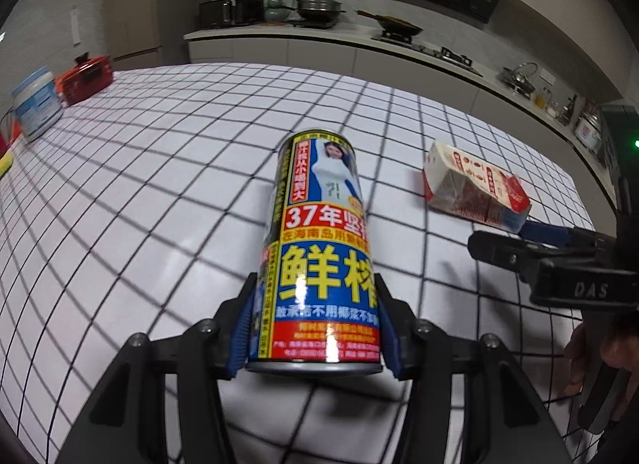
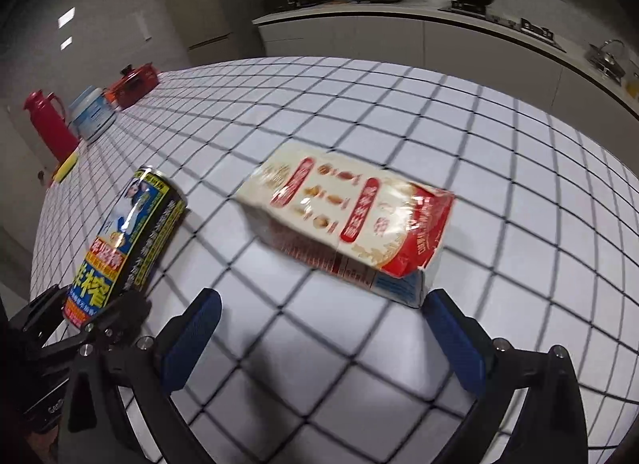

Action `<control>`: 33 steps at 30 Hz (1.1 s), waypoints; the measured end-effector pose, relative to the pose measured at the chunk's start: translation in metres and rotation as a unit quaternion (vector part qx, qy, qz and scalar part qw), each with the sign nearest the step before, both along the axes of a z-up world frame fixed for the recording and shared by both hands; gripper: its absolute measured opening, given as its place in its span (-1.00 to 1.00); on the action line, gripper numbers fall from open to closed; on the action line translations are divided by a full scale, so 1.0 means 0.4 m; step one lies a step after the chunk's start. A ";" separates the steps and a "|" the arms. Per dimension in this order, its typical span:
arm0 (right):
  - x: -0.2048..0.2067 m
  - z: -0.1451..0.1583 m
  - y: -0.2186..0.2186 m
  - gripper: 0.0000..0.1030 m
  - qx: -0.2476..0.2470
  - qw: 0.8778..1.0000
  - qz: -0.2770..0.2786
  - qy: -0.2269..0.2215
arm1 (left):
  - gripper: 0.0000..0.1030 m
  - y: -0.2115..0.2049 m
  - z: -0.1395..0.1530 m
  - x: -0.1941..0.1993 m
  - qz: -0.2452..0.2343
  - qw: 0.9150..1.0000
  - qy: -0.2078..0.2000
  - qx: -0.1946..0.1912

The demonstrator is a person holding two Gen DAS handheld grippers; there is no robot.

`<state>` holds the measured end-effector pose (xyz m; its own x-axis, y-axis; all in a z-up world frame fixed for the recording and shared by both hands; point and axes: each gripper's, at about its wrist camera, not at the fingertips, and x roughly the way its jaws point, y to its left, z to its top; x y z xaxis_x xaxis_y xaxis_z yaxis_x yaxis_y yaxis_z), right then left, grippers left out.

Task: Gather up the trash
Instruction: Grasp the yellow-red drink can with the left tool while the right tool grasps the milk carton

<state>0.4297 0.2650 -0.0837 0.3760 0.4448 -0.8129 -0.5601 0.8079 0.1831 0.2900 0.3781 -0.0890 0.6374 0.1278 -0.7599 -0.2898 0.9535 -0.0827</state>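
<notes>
Can (image 1: 319, 248): clamped in my left gripper (image 1: 315, 328), blue pads pressed on both sides of its lower end, its top pointing away from me over the table.
Left gripper: I see it closed on the can, whose yellow, blue and red label faces up.
Right gripper (image 2: 319, 340): my blue fingers (image 2: 191, 340) stand wide apart with nothing between them.
Carton (image 2: 347, 220): a flattened cream and red carton lies on its side just ahead of my right fingertips; its near blue end sits close to the right-hand finger, whether touching I cannot tell.
Table (image 1: 139, 224): white cloth with a black grid.
Far edge: a white and blue tub (image 2: 92, 114), a red pot (image 2: 133, 84) and a red jug (image 2: 50, 122) stand grouped there, well apart from the carton.
Background: kitchen counter (image 1: 359, 40) with pans.
</notes>
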 end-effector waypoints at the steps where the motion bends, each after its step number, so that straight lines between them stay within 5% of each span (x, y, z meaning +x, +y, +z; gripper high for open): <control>1: -0.018 0.001 0.018 1.00 0.004 1.000 0.016 0.002 | 0.05 0.009 0.000 -0.007 0.007 1.000 -0.001 0.000; 6: -0.061 0.043 0.023 1.00 0.003 0.998 0.039 -0.039 | 0.05 0.045 0.001 -0.036 0.029 1.000 -0.003 -0.003; 12: 0.075 0.049 0.007 1.00 0.000 0.998 0.004 -0.064 | 0.05 0.052 -0.002 -0.029 0.024 1.000 -0.001 -0.008; 16: 0.121 -0.002 0.078 1.00 -0.026 0.999 0.031 -0.030 | 0.05 0.047 -0.001 -0.012 0.021 1.000 -0.001 -0.009; 20: 0.101 -0.006 0.092 0.36 -0.038 0.999 0.013 -0.033 | 0.05 0.039 -0.003 -0.004 0.016 1.000 -0.001 -0.008; 23: 0.088 0.001 0.084 0.27 -0.037 0.999 0.004 -0.018 | 0.05 0.032 -0.003 0.008 0.013 1.000 -0.002 -0.010; 27: 0.066 0.002 0.096 0.30 -0.039 0.999 0.015 -0.010 | 0.05 0.023 -0.003 0.013 0.009 1.000 -0.005 -0.014; 29: 0.070 0.000 0.108 0.54 -0.047 0.999 0.017 -0.021 | 0.05 0.025 -0.003 0.015 0.009 1.000 -0.006 -0.016; 33: 0.088 -0.008 0.127 0.53 -0.054 0.998 0.013 -0.034 | 0.06 0.032 -0.002 0.023 0.010 1.000 -0.004 -0.014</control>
